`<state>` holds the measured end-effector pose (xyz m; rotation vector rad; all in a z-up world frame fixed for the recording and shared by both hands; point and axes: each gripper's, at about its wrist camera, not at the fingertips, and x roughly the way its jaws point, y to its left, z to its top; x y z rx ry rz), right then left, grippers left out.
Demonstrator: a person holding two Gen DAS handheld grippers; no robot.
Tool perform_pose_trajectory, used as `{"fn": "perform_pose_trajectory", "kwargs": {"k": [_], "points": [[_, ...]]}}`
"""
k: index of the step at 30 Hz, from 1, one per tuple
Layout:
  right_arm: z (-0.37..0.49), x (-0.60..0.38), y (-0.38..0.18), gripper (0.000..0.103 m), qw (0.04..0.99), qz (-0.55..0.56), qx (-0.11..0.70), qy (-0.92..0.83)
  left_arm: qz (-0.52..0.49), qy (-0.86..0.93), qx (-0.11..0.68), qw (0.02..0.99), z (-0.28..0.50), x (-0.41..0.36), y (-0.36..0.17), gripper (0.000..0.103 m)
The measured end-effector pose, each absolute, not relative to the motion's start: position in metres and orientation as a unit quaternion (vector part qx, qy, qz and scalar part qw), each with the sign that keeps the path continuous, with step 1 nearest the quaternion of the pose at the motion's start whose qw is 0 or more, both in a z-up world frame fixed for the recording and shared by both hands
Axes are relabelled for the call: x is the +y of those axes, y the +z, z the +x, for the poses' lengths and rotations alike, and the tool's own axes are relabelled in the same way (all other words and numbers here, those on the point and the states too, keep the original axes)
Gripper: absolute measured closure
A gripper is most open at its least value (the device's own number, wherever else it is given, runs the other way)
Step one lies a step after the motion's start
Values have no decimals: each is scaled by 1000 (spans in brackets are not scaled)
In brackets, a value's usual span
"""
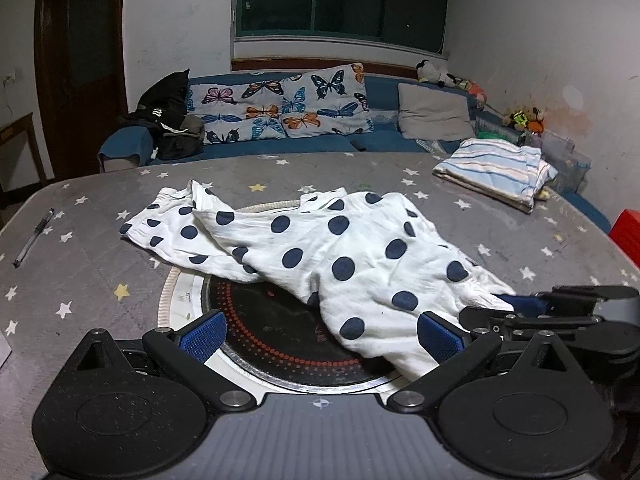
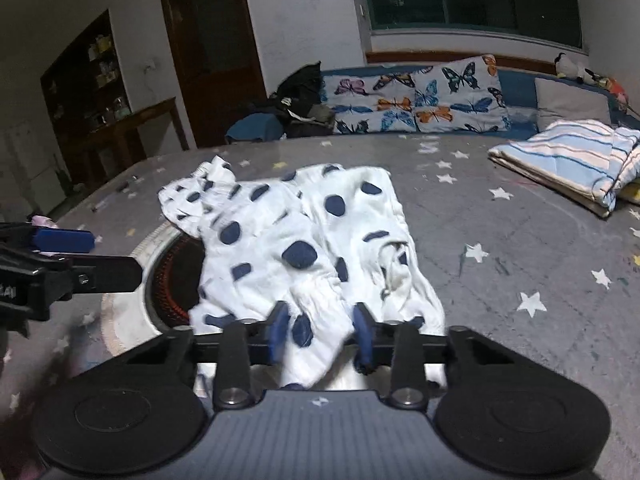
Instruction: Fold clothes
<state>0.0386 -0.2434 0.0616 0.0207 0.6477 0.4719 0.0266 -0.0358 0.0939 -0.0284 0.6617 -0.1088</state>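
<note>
The garment [image 1: 320, 256] lies crumpled mid-table [image 1: 100, 208], pinched by the right gripper [image 2: 320, 330]; the left gripper [image 1: 320, 334] is spread, empty. Cloth should be drawn flat, seams aligned.

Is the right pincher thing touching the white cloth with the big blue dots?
Touching. In the right wrist view, the right gripper has its blue pads pinched on a bunched fold of the white, navy-dotted cotton garment.

polka-dot garment [image 1: 320, 256] | white, navy dots | crumpled, unfolded | on star-print table, partly over round cooktop
</note>
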Motion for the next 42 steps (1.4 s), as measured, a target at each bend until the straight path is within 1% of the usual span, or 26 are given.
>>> {"fn": "perform_pose_trajectory", "kwargs": {"k": [2, 4, 8, 11, 16, 18, 19, 21, 22, 24, 26, 27, 30, 34, 36, 37, 39, 41, 42], "points": [[30, -239, 67, 78, 922, 1, 304, 240, -20, -59, 325, 944, 27, -37, 98, 0], [20, -233, 72, 82, 922, -16, 292, 255, -24, -66, 323, 944, 26, -38, 101, 0], [-1, -215, 79, 87, 912, -49, 278, 298, -36, -84, 326, 941, 27, -42, 107, 0], [-14, -200, 79, 90, 899, -67, 275, 334, -40, -82, 342, 935, 30, -40, 100, 0], [-32, -179, 75, 91, 880, -84, 273, 380, -44, -76, 370, 925, 33, -37, 87, 2], [-38, -174, 73, 91, 873, -87, 276, 393, -46, -73, 381, 920, 34, -35, 82, 13], [-40, -172, 72, 91, 870, -88, 278, 398, -47, -72, 387, 918, 35, -35, 80, 16], [-43, -169, 70, 91, 864, -90, 282, 407, -51, -68, 399, 913, 36, -32, 74, 29], [-44, -169, 69, 91, 862, -90, 284, 410, -55, -64, 405, 910, 37, -29, 70, 33], [-46, -170, 70, 86, 860, -88, 288, 412, -65, -59, 414, 906, 36, -22, 64, 54], [-48, -174, 73, 81, 860, -81, 288, 414, -74, -56, 420, 903, 35, -15, 59, 62], [-46, -179, 73, 80, 863, -77, 290, 406, -77, -54, 422, 902, 33, -12, 56, 65], [-35, -196, 72, 80, 880, -66, 297, 365, -84, -53, 424, 900, 29, -5, 53, 67], [-19, -219, 71, 79, 899, -51, 305, 310, -86, -48, 422, 901, 23, -5, 56, 66], [-11, -231, 70, 79, 907, -44, 309, 281, -84, -46, 418, 904, 19, -5, 59, 58], [-8, -236, 70, 78, 911, -40, 311, 267, -83, -44, 416, 904, 17, -4, 60, 57], [0, -248, 69, 72, 918, -33, 314, 239, -83, -40, 414, 906, 13, -3, 62, 48], [8, -259, 69, 68, 924, -25, 318, 210, -82, -39, 411, 907, 9, -3, 62, 47], [12, -264, 67, 68, 925, -18, 321, 202, -83, -39, 411, 907, 7, -3, 63, 47]]}}
